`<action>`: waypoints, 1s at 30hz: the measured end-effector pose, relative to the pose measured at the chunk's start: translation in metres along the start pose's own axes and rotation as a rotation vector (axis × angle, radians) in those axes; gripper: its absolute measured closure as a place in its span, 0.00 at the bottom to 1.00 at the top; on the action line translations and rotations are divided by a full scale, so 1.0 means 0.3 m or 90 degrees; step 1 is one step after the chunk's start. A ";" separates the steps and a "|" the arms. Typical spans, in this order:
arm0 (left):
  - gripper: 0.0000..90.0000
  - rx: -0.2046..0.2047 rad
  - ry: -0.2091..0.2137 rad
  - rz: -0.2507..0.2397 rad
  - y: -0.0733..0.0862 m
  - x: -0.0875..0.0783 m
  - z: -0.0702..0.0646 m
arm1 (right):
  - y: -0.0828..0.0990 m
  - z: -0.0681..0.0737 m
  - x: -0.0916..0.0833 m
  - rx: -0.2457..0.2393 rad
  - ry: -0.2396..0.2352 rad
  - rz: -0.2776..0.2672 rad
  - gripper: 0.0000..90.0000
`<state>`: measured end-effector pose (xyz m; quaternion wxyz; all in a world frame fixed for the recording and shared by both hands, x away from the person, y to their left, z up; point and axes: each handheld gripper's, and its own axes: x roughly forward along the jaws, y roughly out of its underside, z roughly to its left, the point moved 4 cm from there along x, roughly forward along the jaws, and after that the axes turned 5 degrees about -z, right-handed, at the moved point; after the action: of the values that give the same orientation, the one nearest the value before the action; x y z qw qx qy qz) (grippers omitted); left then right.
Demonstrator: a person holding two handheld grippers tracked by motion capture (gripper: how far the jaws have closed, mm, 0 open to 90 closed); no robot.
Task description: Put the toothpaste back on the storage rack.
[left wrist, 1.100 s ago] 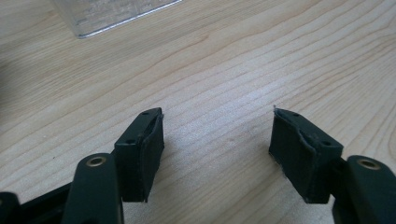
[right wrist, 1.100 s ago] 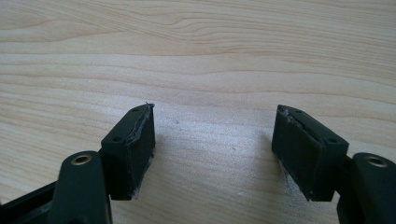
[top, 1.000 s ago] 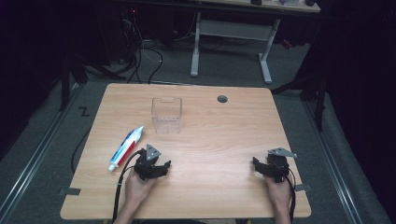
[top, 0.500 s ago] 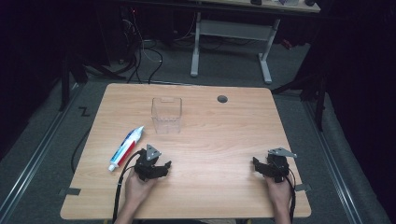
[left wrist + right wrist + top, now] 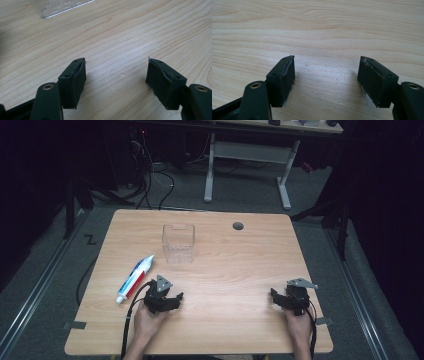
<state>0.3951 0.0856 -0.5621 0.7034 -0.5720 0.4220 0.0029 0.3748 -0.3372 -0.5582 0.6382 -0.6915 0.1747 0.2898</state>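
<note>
Nothing has shifted since a second ago: both grippers rest where they were on the wooden table [image 5: 235, 265], and the toothpaste tube [image 5: 134, 278] and clear plastic container [image 5: 178, 242] lie as before.

Left gripper [image 5: 164, 300] sits near the front left, held in the person's left hand [image 5: 145, 322]; its jaws stand wide apart with only bare wood between them. Just up and to its left lies the toothpaste tube, white with red and blue printing, cap end toward the front edge; the lettering is too small to read. Beyond the gripper, toward the middle of the table, stands the clear container, upright and open-topped; its bottom edge shows at the top of the left gripper view [image 5: 62, 7].

Right gripper [image 5: 290, 299] rests near the front right, well apart from both things, jaws likewise spread wide and holding nothing. A dark round grommet hole [image 5: 238, 226] marks the table's far side. Between the left gripper and the tube the wood lies open.
</note>
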 end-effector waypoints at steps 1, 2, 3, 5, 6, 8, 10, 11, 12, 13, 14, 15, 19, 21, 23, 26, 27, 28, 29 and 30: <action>0.35 -0.004 -0.004 0.001 0.000 0.000 -0.001 | 0.000 -0.001 0.001 -0.001 0.000 -0.001 0.34; 0.34 -0.005 -0.004 0.001 0.000 0.001 -0.002 | 0.000 -0.001 0.000 -0.001 0.001 0.000 0.34; 0.33 -0.005 -0.004 0.001 0.000 0.001 -0.002 | 0.000 -0.001 0.000 0.000 0.002 0.000 0.34; 0.32 -0.003 -0.005 0.004 0.001 0.000 -0.004 | 0.000 -0.001 0.000 0.000 0.002 0.000 0.34; 0.32 -0.006 -0.005 0.007 0.002 -0.004 -0.007 | 0.000 -0.002 0.000 0.001 0.003 0.000 0.34; 0.33 -0.007 -0.009 0.007 0.004 -0.008 -0.009 | 0.000 -0.003 0.001 0.002 0.005 -0.002 0.34; 0.34 -0.007 -0.012 0.007 0.007 -0.013 -0.009 | 0.000 -0.003 0.001 0.005 0.007 -0.001 0.34; 0.35 -0.007 -0.012 0.007 0.007 -0.013 -0.009 | 0.000 -0.003 0.001 0.005 0.007 -0.001 0.34; 0.35 -0.009 -0.013 0.006 0.009 -0.016 -0.009 | 0.000 -0.003 0.001 0.005 0.007 -0.001 0.34; 0.36 -0.011 -0.016 0.004 0.014 -0.022 -0.007 | 0.000 -0.004 0.000 0.006 0.008 -0.001 0.34; 0.36 -0.013 -0.016 0.004 0.016 -0.026 -0.007 | 0.000 -0.004 0.000 0.006 0.008 -0.001 0.34; 0.36 -0.015 -0.015 0.003 0.017 -0.030 -0.006 | 0.000 -0.004 0.001 0.005 0.008 -0.002 0.34; 0.37 -0.012 -0.015 -0.005 0.015 -0.052 -0.008 | 0.000 -0.004 0.000 0.006 0.009 -0.001 0.34; 0.37 -0.010 -0.017 -0.011 0.012 -0.063 -0.008 | 0.000 -0.004 0.000 0.006 0.009 -0.002 0.34; 0.38 -0.012 -0.019 -0.017 0.009 -0.075 -0.008 | 0.000 -0.005 0.000 0.006 0.008 -0.001 0.34; 0.38 -0.020 -0.014 -0.025 0.005 -0.094 -0.005 | 0.000 -0.005 0.000 0.006 0.008 -0.001 0.34; 0.38 -0.020 -0.014 -0.025 0.005 -0.094 -0.005 | 0.000 -0.005 0.000 0.006 0.008 -0.001 0.34; 0.38 -0.022 -0.012 -0.027 0.004 -0.101 -0.004 | 0.000 -0.005 0.000 0.005 0.008 -0.001 0.34; 0.39 -0.022 -0.015 -0.030 0.001 -0.114 -0.003 | 0.000 -0.005 0.000 0.005 0.008 -0.001 0.34; 0.39 -0.022 -0.015 -0.030 0.001 -0.114 -0.003 | 0.000 -0.005 0.000 0.005 0.008 -0.001 0.34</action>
<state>0.3724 0.1014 -0.5420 0.6982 -0.5939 0.3996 0.0004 0.3751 -0.3386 -0.5582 0.6403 -0.6909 0.1793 0.2838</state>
